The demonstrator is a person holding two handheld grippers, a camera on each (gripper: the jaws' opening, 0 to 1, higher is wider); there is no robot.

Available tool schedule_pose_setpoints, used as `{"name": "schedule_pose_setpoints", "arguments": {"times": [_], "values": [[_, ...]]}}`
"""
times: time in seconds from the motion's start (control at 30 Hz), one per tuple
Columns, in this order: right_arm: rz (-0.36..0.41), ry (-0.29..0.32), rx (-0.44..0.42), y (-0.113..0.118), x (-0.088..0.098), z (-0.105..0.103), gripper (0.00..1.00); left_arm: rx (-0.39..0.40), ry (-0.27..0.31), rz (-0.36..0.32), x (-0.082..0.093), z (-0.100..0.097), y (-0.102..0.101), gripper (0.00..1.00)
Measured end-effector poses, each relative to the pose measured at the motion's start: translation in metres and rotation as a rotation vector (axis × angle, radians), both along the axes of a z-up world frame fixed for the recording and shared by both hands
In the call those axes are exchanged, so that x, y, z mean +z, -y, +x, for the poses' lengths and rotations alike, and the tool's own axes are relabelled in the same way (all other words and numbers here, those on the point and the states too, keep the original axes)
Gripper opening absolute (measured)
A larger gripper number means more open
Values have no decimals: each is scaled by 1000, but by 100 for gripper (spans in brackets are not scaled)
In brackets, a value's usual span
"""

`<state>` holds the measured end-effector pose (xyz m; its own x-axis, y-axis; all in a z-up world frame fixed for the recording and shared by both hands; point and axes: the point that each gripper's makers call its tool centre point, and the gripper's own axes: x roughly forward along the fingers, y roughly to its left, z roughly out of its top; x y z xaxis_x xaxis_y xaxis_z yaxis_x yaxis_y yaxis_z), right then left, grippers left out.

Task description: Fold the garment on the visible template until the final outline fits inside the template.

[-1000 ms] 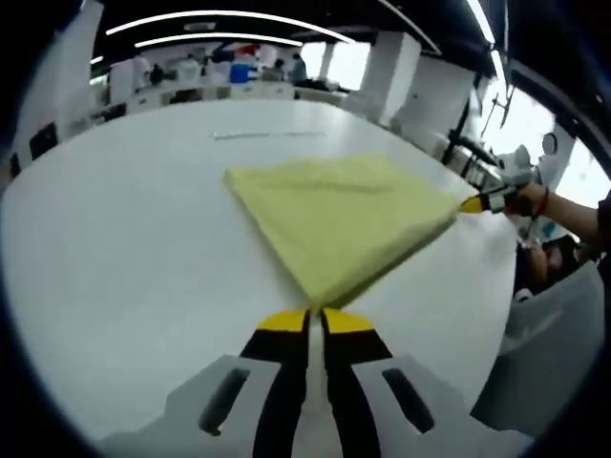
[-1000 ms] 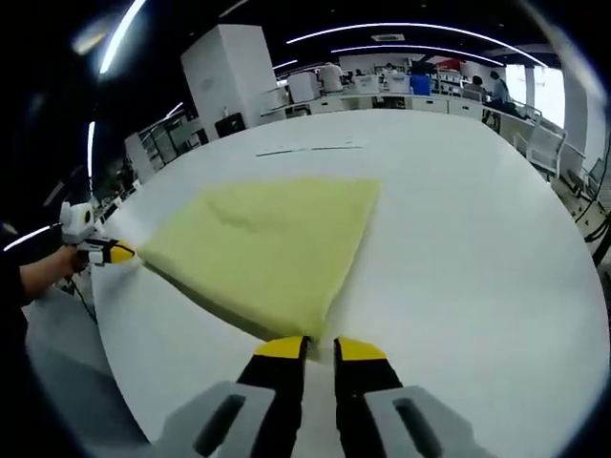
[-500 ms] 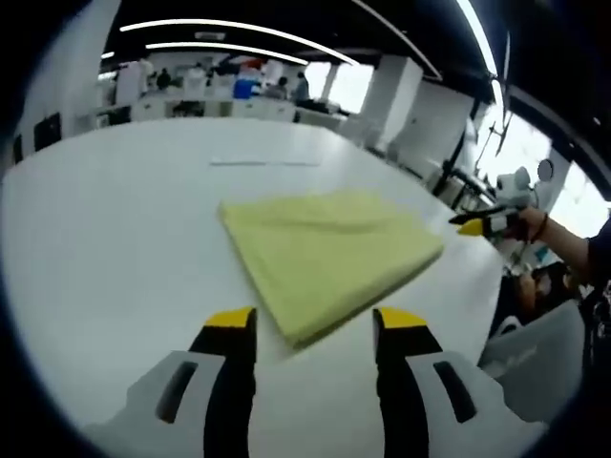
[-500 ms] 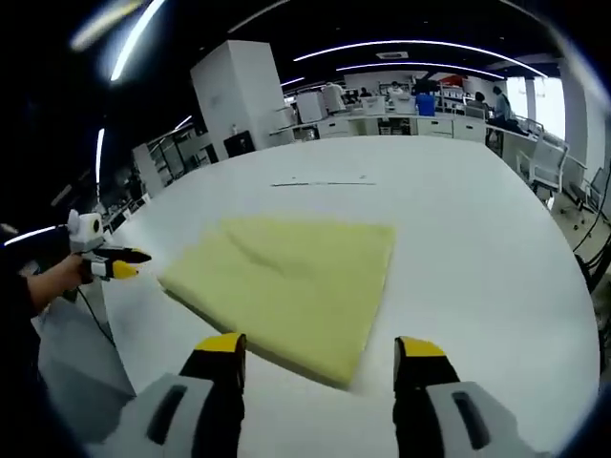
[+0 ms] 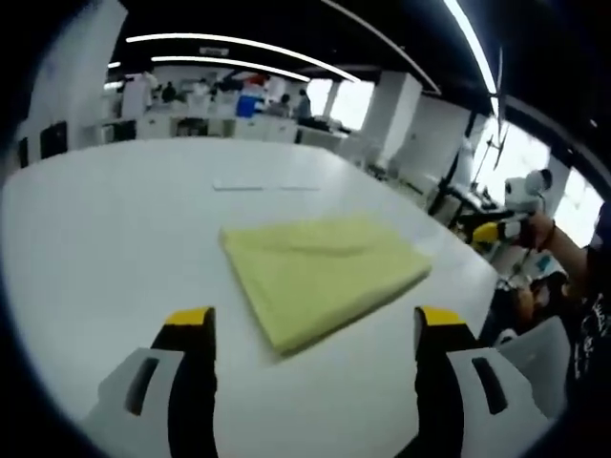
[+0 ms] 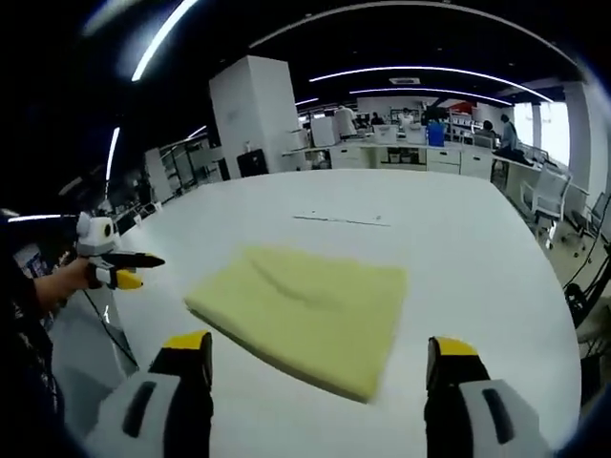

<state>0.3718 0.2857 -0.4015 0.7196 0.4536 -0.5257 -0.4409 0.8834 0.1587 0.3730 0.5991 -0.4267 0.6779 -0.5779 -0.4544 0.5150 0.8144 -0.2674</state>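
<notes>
A yellow garment [image 5: 320, 277] lies folded into a flat, roughly square pad on the white table [image 5: 105, 239]. My left gripper [image 5: 313, 320] stands open just short of its near corner, with nothing between the jaws. My right gripper [image 6: 320, 343] is open too, hovering before the garment [image 6: 305, 310] and touching nothing. A thin pale template line [image 5: 263, 188] runs on the table beyond the cloth, also visible as the template line [image 6: 344, 219] in the right gripper view. Each gripper appears at the edge of the other's view, held in a hand: right gripper [image 5: 492, 232], left gripper [image 6: 119, 272].
The round table's edge [image 6: 115, 315] curves close by the person's hand [image 6: 57, 281]. Chairs [image 6: 544, 157] and desks [image 5: 210, 124] with several people stand far behind. A white pillar [image 6: 250, 119] rises at the back.
Both grippers were shut on corners of the garment; they have let go, opened wide and drawn back. The cloth now rests flat on the table.
</notes>
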Motion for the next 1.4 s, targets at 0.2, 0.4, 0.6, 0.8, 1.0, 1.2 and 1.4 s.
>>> {"name": "schedule_pose_setpoints", "arguments": {"times": [0.2, 0.4, 0.6, 0.8, 1.0, 1.2, 1.4], "values": [[-1, 27, 17, -10, 19, -14, 99, -19, -2, 5, 7, -12, 8, 90], [5, 44, 29, -18, 31, -29, 99, -30, 30, 16, 19, -25, 16, 98], [-26, 38, 27, -14, 25, -39, 99, -41, 32, 33, 21, -34, 23, 99], [-46, 35, 13, -10, 16, -45, 99, -33, 28, 43, 19, -38, 23, 99], [-62, 39, -9, -10, 10, -49, 99, 17, 41, 59, 20, -39, 15, 99], [-48, 55, -28, -9, 9, -51, 99, 57, 36, 68, 19, -41, 4, 99], [-66, 45, -29, -9, 3, -54, 99, 64, 25, 84, 15, -45, 1, 99]]}}
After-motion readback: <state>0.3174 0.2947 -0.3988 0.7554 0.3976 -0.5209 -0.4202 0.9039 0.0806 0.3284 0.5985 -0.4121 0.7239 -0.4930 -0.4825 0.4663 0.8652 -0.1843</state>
